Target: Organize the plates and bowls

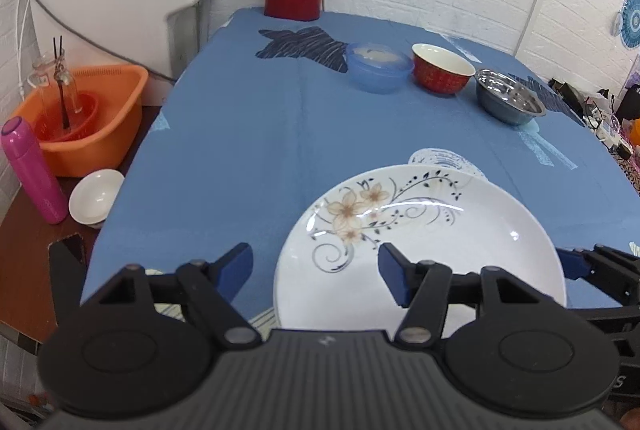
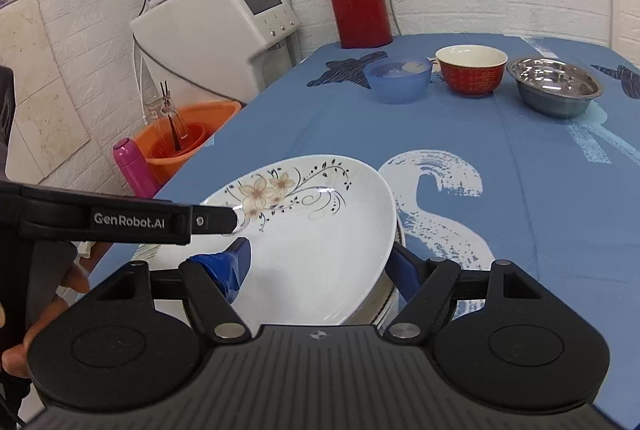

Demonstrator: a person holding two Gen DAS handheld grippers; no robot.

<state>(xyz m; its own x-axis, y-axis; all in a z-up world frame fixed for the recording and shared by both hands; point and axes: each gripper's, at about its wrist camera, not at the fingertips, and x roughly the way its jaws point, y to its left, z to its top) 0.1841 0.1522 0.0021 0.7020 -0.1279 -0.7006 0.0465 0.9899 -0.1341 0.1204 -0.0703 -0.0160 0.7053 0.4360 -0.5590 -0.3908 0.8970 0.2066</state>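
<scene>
White floral plate [image 2: 312, 230] tilted over another plate [image 2: 390, 304] on blue-clothed bench [image 2: 520, 210]; both hand-held grippers, left [image 1: 316, 272] and right [image 2: 320, 266], spread, straddling it.

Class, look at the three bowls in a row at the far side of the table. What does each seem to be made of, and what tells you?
Blue bowl: likely plastic, frosted and see-through. Red bowl: probably glazed ceramic, glossy red outside with gold pattern, cream inside. Grey bowl: metal, likely stainless steel, with mirror-like reflections.
</scene>
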